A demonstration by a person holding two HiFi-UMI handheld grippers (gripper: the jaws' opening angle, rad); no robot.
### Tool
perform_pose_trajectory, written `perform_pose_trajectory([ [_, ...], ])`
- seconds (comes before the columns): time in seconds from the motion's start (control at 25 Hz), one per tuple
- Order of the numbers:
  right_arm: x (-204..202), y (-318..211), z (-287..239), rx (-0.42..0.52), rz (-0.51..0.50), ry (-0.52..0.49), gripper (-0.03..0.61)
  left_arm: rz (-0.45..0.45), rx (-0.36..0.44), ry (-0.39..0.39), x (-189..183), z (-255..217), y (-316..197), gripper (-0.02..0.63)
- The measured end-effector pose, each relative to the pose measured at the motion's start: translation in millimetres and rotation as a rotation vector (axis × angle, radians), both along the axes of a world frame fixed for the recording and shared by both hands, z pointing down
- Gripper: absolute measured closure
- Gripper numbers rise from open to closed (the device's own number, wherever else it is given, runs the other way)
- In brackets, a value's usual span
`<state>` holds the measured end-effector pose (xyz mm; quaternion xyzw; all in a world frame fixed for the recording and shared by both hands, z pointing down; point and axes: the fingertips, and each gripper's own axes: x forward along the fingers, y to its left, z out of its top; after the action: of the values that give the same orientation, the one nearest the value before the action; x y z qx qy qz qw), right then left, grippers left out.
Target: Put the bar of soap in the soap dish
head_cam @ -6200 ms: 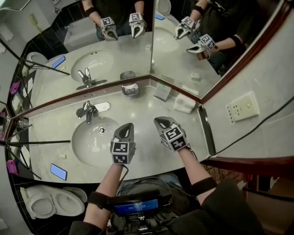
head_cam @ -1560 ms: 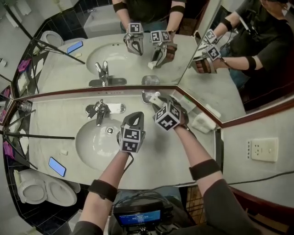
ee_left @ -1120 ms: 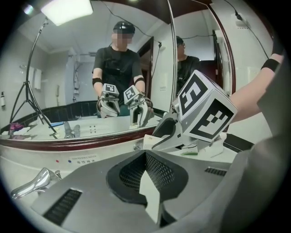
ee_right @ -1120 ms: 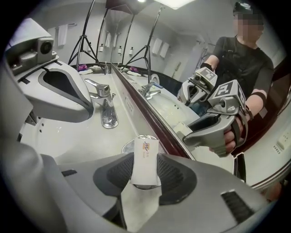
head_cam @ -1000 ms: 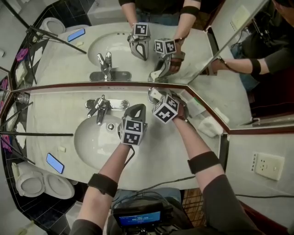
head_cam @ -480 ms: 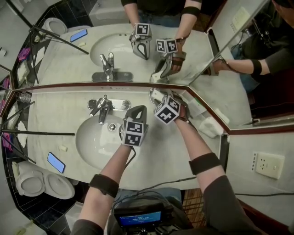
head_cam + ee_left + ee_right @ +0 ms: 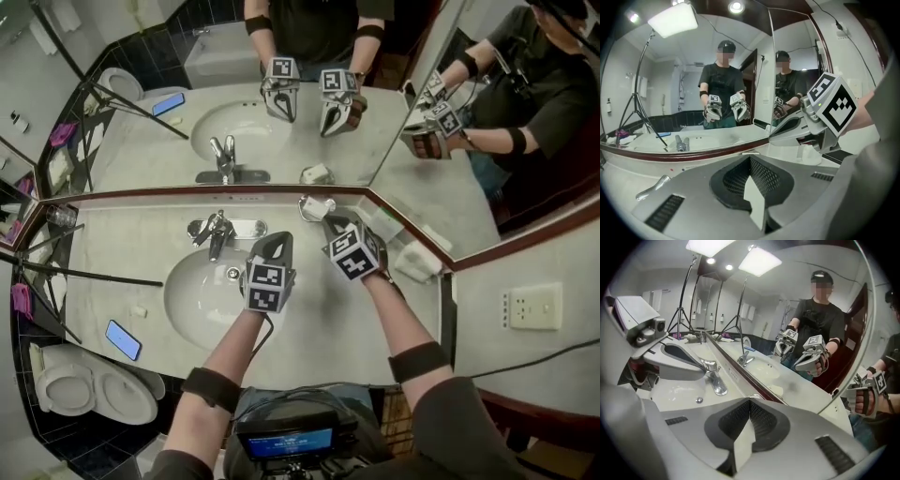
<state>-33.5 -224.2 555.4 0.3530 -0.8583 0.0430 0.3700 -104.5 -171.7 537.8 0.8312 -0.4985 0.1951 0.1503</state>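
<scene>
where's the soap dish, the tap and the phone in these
soap dish (image 7: 304, 206), head view, on its metal rim left of the soap
tap (image 7: 217, 234), head view, on the spout over the basin
phone (image 7: 123, 339), head view, on the middle of its blue screen

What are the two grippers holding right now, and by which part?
Nothing: the left gripper and the right gripper are both shut and empty.

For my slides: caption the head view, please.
Soap bar sits in the soap dish; left tongs and right tongs shut and empty.
</scene>
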Motion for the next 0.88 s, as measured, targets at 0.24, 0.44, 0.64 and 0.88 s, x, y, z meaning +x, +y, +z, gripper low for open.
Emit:
perform_pose_trajectory([
  [0.24,35,53,-32,-0.032,0.147,-0.229,0.559,-0.005,0.014,0.029,-2,-21,38,0.612],
  [0.44,66,99,-38,-0.048,0.265,-0.392,0.560,-0.008,0.019,0.044,-6,-27,69,0.612],
  [0.64,82,136,-37,-0.036,0.292,-0.427,0.560,-0.006,0.028,0.045,-7,-29,98,0.612],
  [0.88,92,160,-34,-0.035,0.311,-0.455,0.560,-0.018,0.027,0.047,-3,-28,123,0.614],
])
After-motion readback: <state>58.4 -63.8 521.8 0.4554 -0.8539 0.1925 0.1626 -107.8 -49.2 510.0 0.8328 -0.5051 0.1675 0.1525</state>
